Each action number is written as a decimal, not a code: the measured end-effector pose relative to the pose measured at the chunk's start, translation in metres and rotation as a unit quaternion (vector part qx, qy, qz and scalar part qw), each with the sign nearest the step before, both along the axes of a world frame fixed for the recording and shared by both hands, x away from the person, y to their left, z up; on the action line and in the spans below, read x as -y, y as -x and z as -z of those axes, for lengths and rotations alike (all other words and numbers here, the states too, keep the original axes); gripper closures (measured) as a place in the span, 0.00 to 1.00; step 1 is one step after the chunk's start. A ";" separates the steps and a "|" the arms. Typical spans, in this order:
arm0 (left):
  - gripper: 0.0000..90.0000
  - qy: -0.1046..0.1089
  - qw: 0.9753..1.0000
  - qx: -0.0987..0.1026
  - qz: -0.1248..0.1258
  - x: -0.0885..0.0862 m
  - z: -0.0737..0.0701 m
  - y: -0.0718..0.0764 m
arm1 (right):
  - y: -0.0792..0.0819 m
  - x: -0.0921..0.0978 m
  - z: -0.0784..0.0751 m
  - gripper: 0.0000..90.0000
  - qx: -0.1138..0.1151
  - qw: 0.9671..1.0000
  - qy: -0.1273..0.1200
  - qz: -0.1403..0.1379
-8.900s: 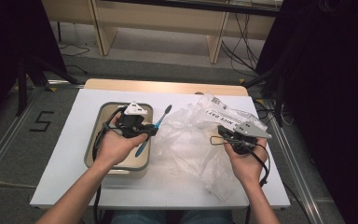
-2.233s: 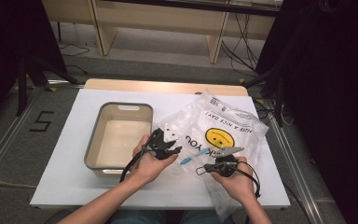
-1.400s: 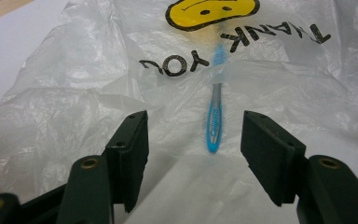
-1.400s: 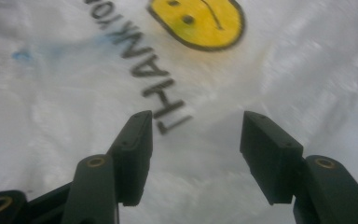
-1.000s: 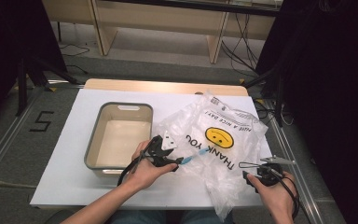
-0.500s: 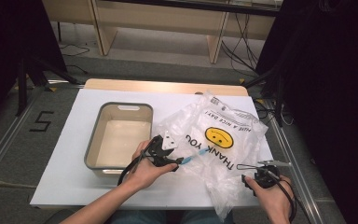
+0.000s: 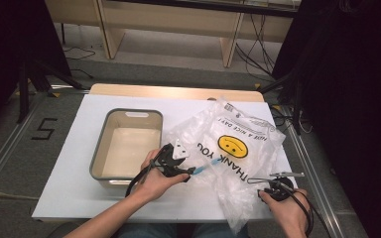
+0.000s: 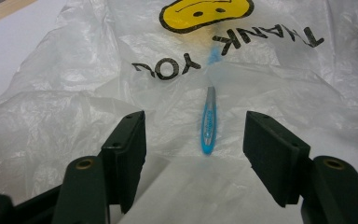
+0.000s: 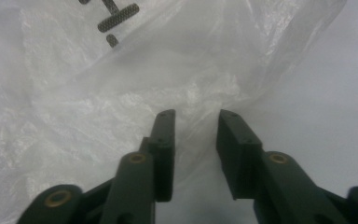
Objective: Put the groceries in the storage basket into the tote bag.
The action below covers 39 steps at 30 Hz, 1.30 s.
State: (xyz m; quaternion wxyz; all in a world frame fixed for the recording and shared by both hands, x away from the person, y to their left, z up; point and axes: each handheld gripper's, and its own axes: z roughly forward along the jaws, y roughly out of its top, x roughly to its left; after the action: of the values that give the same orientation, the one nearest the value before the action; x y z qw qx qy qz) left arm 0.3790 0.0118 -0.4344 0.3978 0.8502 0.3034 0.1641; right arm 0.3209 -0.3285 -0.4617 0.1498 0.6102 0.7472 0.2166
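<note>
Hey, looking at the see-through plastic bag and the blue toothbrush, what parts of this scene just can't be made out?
- Blue toothbrush, left gripper view: its head lies under the see-through plastic bag, a blue smear only; bristles unreadable.
- Small print on the bag, high view: too small to read.
- Right gripper, right gripper view: jaws apart beside the film; whether they touch it is unclear.
- Grey tub, high view: the left hand hides its near corner.

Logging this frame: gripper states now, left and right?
Left gripper: open, empty; blue toothbrush lies in the plastic bag ahead.
Right gripper: open narrowly, empty, at the bag's edge.
</note>
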 end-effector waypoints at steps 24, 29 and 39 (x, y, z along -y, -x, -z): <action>0.43 -0.004 1.000 0.005 -0.003 -0.001 -0.001 -0.001 | -0.003 0.018 -0.006 1.00 0.006 0.999 0.036 -0.002; 0.41 -0.010 1.000 0.007 -0.008 -0.001 -0.001 -0.001 | -0.005 0.034 -0.007 1.00 0.015 0.999 0.051 0.013; 0.36 -0.046 0.999 -0.002 -0.008 0.004 0.005 -0.001 | -0.008 0.053 -0.008 1.00 0.035 0.997 0.070 0.029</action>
State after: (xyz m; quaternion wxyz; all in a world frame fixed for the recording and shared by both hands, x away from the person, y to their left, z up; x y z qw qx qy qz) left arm 0.3796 0.0078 -0.4397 0.3558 0.8658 0.3028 0.1789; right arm 0.3290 -0.3818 -0.4534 0.2240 0.6118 0.7368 0.1807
